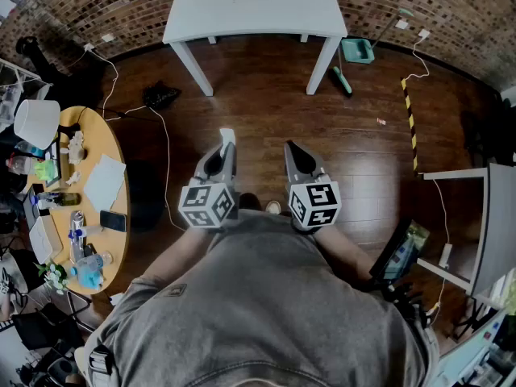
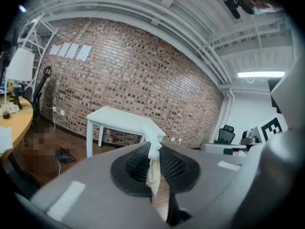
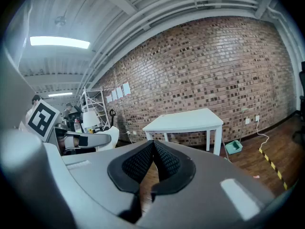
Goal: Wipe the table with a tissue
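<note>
The left tongs (image 1: pixel 225 153) are clamped on a white tissue (image 2: pixel 153 168), which pokes past their tips and hangs limp, mid-frame in the head view above the wooden floor (image 1: pixel 266 111). The right tongs (image 3: pixel 153 149) are closed together with nothing between them. The white bench (image 1: pixel 254 6) stands well apart at top centre.

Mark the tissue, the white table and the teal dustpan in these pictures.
tissue (image 2: pixel 153 168), left gripper view, middle of the strip pinched between the jaws.
white table (image 1: pixel 254 2), head view, its bare top.
teal dustpan (image 1: pixel 356 51), head view, its pan.
</note>
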Action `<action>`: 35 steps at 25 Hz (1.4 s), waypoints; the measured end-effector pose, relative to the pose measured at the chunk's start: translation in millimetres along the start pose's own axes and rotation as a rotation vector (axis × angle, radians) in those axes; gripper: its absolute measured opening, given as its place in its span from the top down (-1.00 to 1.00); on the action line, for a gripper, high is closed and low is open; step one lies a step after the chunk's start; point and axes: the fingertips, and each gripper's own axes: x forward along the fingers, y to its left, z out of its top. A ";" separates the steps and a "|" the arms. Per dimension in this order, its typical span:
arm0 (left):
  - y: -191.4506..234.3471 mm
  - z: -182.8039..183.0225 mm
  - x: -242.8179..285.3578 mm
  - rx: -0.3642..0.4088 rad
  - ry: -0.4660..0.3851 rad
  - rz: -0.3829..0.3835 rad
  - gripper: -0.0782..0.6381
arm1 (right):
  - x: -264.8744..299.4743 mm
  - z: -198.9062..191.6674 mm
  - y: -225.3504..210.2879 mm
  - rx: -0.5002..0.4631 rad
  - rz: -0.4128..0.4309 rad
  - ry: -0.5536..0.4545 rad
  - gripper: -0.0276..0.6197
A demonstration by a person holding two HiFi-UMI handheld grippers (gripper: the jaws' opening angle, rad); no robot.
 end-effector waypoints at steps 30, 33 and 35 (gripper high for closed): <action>127.7 105.8 164.4 -0.014 -0.022 -0.033 0.71 | 215.0 93.1 -21.2 -0.046 -0.021 -0.011 0.87; 138.5 110.9 175.7 -0.012 -0.008 -0.044 0.71 | 232.1 99.9 -22.0 -0.036 -0.036 -0.015 0.87; 142.9 112.3 181.4 -0.013 -0.001 -0.049 0.71 | 239.3 100.4 -22.6 -0.036 -0.040 -0.009 0.87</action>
